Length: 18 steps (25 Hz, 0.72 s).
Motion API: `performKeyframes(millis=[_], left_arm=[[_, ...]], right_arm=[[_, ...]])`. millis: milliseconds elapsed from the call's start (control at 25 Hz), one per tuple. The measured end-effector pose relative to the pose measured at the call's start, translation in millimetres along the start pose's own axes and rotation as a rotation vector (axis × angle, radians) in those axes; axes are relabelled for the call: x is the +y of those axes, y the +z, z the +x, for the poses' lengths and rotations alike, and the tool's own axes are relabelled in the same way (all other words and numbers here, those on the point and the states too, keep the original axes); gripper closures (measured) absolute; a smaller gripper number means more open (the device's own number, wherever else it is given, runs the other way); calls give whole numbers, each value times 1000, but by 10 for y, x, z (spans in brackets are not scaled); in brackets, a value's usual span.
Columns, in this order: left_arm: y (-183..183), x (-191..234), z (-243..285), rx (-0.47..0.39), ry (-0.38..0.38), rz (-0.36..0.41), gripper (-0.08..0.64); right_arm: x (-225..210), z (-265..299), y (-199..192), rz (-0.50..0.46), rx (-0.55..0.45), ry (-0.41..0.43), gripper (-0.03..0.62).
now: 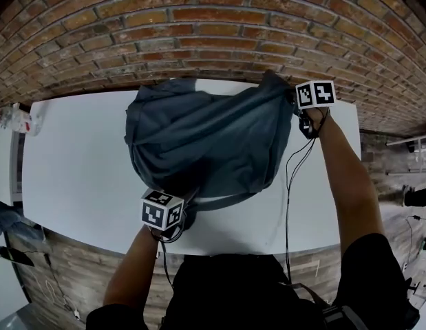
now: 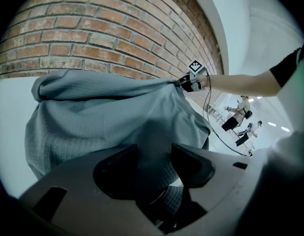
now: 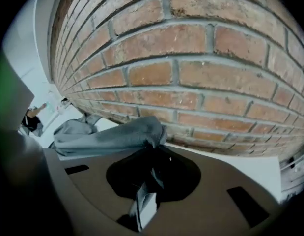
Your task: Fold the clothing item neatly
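A grey-blue garment lies bunched on the white table. Its far right corner is pulled up toward the brick wall. My right gripper is shut on that corner; in the right gripper view the cloth runs out from between the closed jaws of the right gripper. My left gripper sits at the garment's near edge. In the left gripper view the left gripper has its jaws wide apart, with waffle-textured fabric lying between and under them.
A brick wall runs right behind the table. The table's near edge is close to my body. Cables hang from the right gripper. Small items sit at the far left. People stand in the background.
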<state>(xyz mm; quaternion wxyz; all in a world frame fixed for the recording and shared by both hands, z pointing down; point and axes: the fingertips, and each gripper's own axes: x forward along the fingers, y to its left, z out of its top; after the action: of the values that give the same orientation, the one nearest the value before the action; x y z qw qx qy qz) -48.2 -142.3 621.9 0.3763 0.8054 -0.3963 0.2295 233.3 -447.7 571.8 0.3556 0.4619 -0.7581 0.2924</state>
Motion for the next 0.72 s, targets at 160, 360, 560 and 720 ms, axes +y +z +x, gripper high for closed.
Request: performKeyframes(millis=[160,360,560,720], left_arm=[[-9,7,-4,13,-2,-4,343],[14,-8,-18,4,-30,-23,342],[173,-78,-230,-130,-71,-11,342],[184,34,-512,-171,1,132,342]], right_arm=[[-190,83,223,-87,-52,-91,455],[-91,-174,27,-43,-154,-53,376],[519,-655,-715,-67,-163,96,376],[1169,-918,-1354,-339,-129,179,376]])
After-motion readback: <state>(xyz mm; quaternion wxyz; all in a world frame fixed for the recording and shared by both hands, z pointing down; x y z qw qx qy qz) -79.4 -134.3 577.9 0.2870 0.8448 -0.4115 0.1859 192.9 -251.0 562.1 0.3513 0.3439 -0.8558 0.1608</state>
